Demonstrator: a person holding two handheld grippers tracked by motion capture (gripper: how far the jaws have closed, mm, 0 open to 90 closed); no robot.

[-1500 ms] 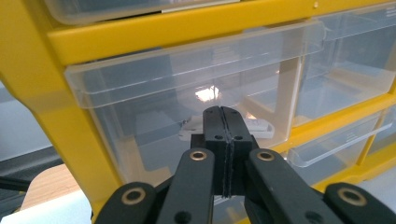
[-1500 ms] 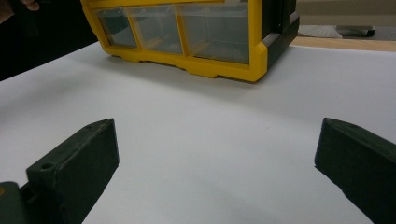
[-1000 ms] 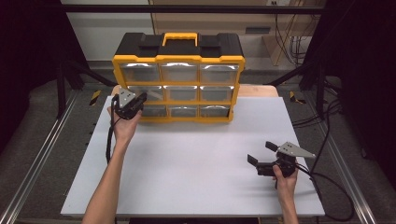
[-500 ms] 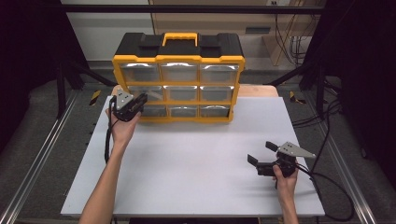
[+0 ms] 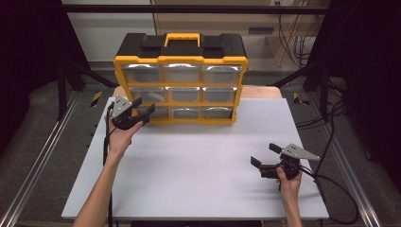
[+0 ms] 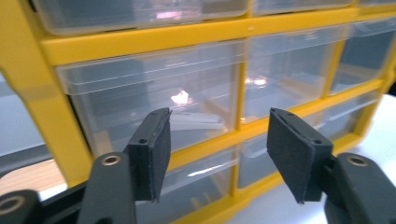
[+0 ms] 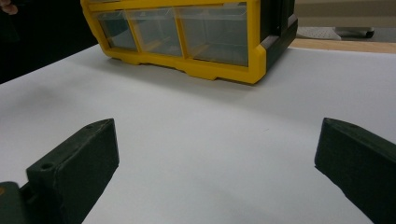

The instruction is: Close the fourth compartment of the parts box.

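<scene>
A yellow and black drawer organizer [image 5: 179, 61] with a yellow handle stands at the back of the white table [image 5: 198, 156]; its front holds clear drawers in three rows. My left gripper [image 5: 144, 105] is at the organizer's lower left corner, facing the left column of drawers [image 6: 154, 93]. Its jaws have just been opening and stand apart with nothing between them; the pads [image 6: 154, 154] are short of the drawer fronts. My right gripper [image 5: 264, 154] rests low at the table's front right, open, with bare table between its jaws [image 7: 215, 158]. The organizer [image 7: 187, 32] lies far ahead of it.
Black cables trail from both grippers over the table's edges. Metal rails [image 5: 42, 156] run along both sides of the table. A wooden board [image 5: 260, 92] shows behind the organizer. The white surface between the two grippers is bare.
The left gripper was shut at the left drawers; it has now opened and drawn back a little toward the person. The right gripper has stayed where it was.
</scene>
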